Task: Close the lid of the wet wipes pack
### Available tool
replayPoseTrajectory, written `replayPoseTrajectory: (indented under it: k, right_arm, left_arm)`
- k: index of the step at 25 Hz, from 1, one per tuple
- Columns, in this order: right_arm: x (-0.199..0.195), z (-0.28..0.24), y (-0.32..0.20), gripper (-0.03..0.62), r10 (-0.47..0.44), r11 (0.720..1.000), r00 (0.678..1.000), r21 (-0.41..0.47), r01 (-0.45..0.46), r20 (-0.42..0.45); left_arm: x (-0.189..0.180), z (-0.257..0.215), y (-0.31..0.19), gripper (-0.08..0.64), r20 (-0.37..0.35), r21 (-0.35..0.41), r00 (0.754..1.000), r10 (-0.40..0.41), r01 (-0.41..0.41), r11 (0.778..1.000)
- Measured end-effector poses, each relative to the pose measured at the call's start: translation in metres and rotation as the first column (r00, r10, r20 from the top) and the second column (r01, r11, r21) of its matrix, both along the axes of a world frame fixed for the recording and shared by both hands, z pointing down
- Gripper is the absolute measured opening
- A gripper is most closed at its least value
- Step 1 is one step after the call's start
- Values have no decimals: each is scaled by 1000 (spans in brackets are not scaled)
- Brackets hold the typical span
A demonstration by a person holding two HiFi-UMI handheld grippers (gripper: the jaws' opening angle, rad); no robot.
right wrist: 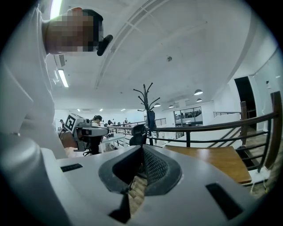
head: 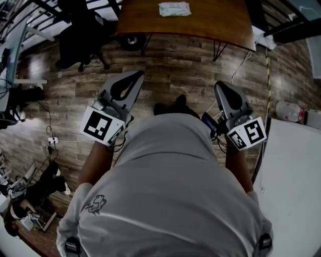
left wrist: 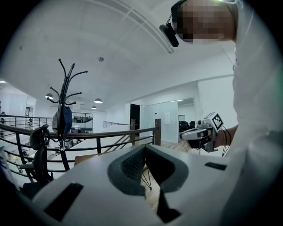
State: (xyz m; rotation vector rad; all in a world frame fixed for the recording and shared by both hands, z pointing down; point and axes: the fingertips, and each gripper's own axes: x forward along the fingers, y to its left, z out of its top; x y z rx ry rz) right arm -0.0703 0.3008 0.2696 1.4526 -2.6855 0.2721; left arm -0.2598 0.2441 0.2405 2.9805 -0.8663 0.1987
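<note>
Wooden bench point(head: 200, 25) ahead carries the wet wipes pack point(head: 174, 8), well apart from you; its lid is too small to read. Your left tool point(head: 136, 76) and right tool point(head: 221, 86) hang pressed together, empty, which fits approaching or standing back afterwards.

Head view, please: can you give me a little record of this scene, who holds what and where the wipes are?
Person: holds a gripper in each hand
Left gripper: fingers together, nothing between them
Right gripper: fingers together, nothing between them
Wet wipes pack: lies on the wooden table, ahead of both grippers, untouched
Lid: too small to tell whether open or shut
Floor: wood planks
</note>
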Motion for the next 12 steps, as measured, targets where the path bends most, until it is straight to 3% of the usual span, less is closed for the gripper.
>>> replayPoseTrajectory:
  k: [12]
  right_arm:
    - [6,6,4,37,5,1000,1000,-6,-5,-8]
  left_arm:
    - [4,7,5,12,-7,-21,1000,-5,5,1000]
